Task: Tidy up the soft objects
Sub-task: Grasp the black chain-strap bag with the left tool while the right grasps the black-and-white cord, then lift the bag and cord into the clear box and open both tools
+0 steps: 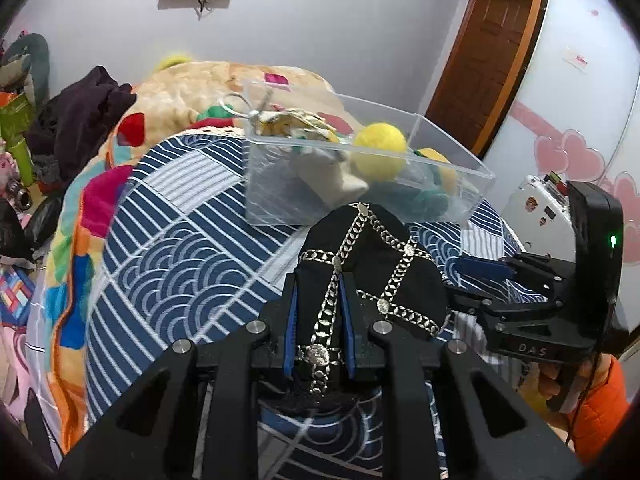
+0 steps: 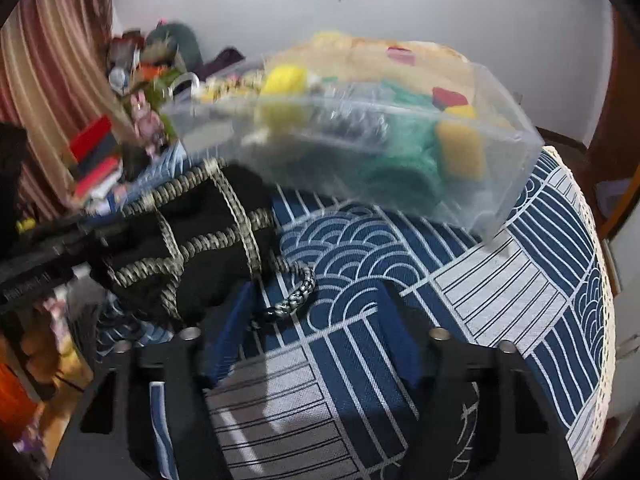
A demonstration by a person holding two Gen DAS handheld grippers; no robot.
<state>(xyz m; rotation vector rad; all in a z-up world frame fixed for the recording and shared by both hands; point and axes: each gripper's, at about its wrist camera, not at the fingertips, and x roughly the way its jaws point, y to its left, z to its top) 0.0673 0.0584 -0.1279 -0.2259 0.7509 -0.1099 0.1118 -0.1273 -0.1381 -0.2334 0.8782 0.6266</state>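
Covering most of both views, a bedspread [image 1: 172,248] of woven blue-and-white cloth printed with wave arcs and stripes lies over the bed; beyond it at 11 o'clock in the left wrist view a fleecy, brightly patched blanket [image 1: 188,80] is heaped up; on the bedspread at 12 o'clock sits a clear, hard-walled rectangular plastic bin [image 1: 452,184], holding a round fuzzy yellow ball [image 1: 380,152], a grey soft toy [image 1: 340,180], green yarn-like stuff and a second yellow piece at its 3 o'clock end; the right wrist view shows the same bin [image 2: 500,152] blurred, at 12 to 1 o'clock.

Directly before the bin lies a black cloth pouch [image 1: 404,276], soft and rounded, crossed by silver metal chains with small studs at the crossings; the left hand-held gripper [image 1: 318,320] is clamped narrowly on its near edge, blue pads pressing the fabric from either side, so the pouch rises from between the fingers toward 12 o'clock and its far tip is just beside the bin wall.

The right hand-held gripper [image 2: 320,336] stands wide apart with nothing between its blue pads; the pouch [image 2: 208,232] is at its 10 o'clock, and a chain end [image 2: 298,294] curls on the bedspread just ahead of its left finger.
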